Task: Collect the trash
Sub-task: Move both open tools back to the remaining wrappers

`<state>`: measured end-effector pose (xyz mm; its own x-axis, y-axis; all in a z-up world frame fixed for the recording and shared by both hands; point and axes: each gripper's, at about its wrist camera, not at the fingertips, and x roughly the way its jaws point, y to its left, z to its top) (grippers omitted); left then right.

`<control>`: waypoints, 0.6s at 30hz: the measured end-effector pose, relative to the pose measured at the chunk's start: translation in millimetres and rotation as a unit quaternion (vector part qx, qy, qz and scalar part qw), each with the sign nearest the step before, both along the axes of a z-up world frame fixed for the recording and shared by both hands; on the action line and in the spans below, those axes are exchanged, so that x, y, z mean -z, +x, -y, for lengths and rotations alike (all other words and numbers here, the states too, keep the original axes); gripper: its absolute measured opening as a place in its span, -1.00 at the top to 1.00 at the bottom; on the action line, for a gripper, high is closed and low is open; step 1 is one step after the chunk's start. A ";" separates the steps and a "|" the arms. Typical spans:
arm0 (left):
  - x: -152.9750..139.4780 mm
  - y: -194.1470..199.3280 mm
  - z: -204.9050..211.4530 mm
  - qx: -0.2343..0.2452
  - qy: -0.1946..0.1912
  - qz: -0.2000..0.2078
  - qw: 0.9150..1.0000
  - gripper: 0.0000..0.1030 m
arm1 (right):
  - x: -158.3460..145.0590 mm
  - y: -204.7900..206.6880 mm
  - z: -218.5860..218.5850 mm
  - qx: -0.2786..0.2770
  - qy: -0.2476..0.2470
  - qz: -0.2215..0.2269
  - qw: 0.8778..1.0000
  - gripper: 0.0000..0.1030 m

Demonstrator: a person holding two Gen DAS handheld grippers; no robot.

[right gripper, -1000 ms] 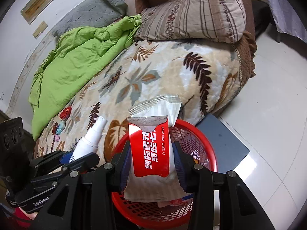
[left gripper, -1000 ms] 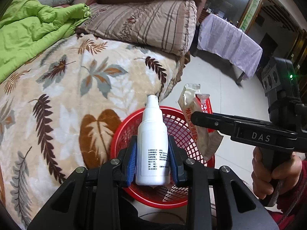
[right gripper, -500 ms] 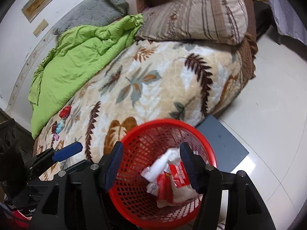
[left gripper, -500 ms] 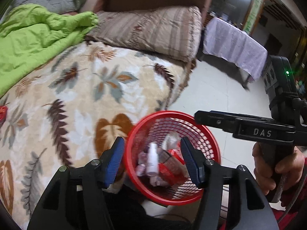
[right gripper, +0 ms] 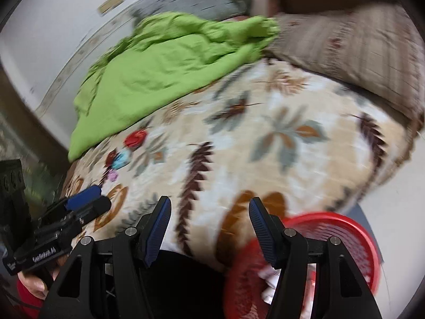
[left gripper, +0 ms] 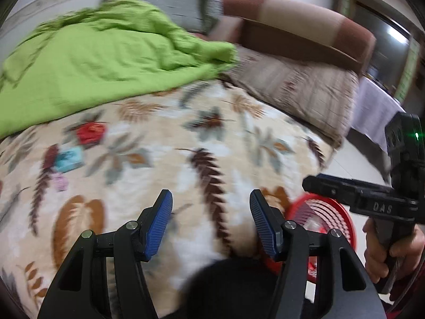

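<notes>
Both the left gripper (left gripper: pixel 211 223) and right gripper (right gripper: pixel 209 223) gape empty; the small red wrapper (left gripper: pixel 89 133) looks light and crinkly, best pinched across its middle.

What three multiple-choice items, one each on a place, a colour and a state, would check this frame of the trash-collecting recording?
1. Where does the red basket sit?
A. On the green quilt
B. On the floor by the bed's edge
C. On the pillow

2. What colour is the crumpled quilt on the bed?
A. Green
B. Blue
C. White

3. How does the left gripper stand?
A. Shut on a bottle
B. Shut on a wrapper
C. Open, with nothing between its pads

Key: 1 B, its rim shows low beside the leaf-patterned cover; 2 A, bright green in both views; 3 C, only the bed cover shows between the blue pads.
</notes>
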<state>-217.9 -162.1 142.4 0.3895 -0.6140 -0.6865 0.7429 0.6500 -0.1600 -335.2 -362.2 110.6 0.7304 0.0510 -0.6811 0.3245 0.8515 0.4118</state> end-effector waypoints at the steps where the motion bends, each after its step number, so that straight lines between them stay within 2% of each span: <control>1: -1.2 5.4 -7.1 -0.010 -0.002 0.000 1.000 -0.15 | 0.2 11.0 -7.9 -0.012 -0.001 -0.002 1.000 -0.27; 11: -4.1 60.6 -69.2 -0.106 -0.016 -0.002 0.994 -0.15 | -2.3 84.0 -68.1 -0.099 -0.014 -0.001 0.995 -0.27; 18: 18.6 106.8 -102.7 -0.169 -0.005 -0.020 0.985 -0.16 | -2.6 116.1 -90.2 -0.131 -0.022 -0.008 0.991 -0.27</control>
<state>-111.0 -59.4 123.8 0.5450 -0.4611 -0.7003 0.4779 0.8571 -0.1925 -219.1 -272.0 113.2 0.6844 0.2078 -0.6988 0.0956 0.9246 0.3686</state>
